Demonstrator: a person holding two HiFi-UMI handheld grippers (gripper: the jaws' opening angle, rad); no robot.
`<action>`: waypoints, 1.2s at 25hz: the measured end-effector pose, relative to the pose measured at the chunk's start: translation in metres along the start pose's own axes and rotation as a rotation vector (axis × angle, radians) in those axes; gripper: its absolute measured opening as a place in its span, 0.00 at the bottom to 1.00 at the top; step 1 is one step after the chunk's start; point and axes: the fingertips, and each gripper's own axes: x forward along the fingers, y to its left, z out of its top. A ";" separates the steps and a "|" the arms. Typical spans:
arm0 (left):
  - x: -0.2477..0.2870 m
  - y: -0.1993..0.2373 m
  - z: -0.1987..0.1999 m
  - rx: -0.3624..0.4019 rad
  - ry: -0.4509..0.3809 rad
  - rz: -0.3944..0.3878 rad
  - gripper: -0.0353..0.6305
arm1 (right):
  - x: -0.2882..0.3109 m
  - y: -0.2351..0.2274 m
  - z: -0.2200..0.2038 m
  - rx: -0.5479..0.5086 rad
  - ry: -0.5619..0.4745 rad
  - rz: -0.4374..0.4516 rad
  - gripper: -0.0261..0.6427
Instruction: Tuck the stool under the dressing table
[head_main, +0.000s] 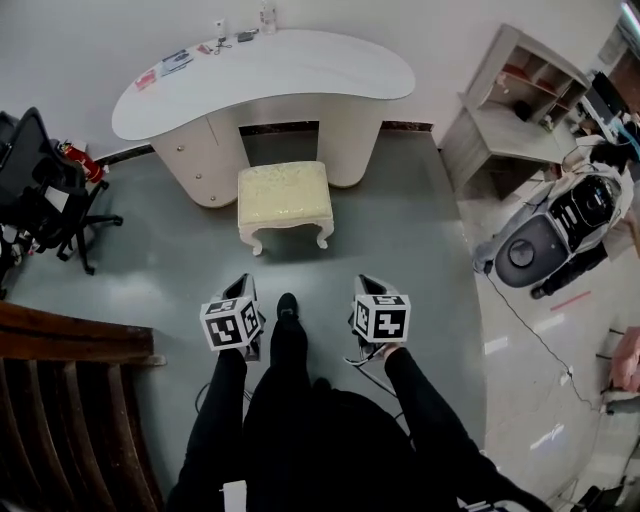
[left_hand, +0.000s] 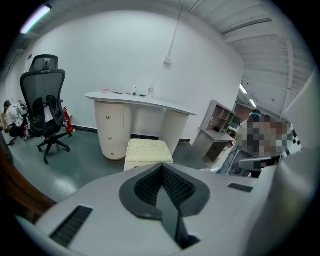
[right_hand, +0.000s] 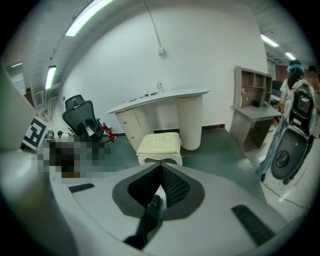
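A cream cushioned stool (head_main: 284, 192) with curved white legs stands on the grey floor just in front of the knee gap of the white curved dressing table (head_main: 300, 62). Its back edge is level with the table's front. My left gripper (head_main: 243, 285) and right gripper (head_main: 368, 284) hang side by side near my legs, well short of the stool, touching nothing. Both are shut and hold nothing. The left gripper view has the stool (left_hand: 148, 150) straight ahead beyond the shut jaws. The right gripper view has the stool (right_hand: 159, 143) ahead too.
A black office chair (head_main: 45, 185) and a red fire extinguisher (head_main: 82, 160) stand left of the table. A dark wooden railing (head_main: 60, 400) fills the lower left. At right are a grey shelf desk (head_main: 520, 100), a white machine (head_main: 560, 230) and a floor cable (head_main: 530, 330).
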 end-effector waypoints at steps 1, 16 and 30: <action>0.009 0.005 0.004 0.000 0.007 0.002 0.06 | 0.009 0.000 0.005 0.002 0.006 -0.002 0.05; 0.134 0.072 0.023 -0.031 0.196 0.006 0.06 | 0.144 0.018 0.041 0.021 0.190 0.008 0.05; 0.225 0.115 -0.020 -0.086 0.326 0.005 0.06 | 0.243 0.002 0.028 -0.003 0.315 -0.024 0.05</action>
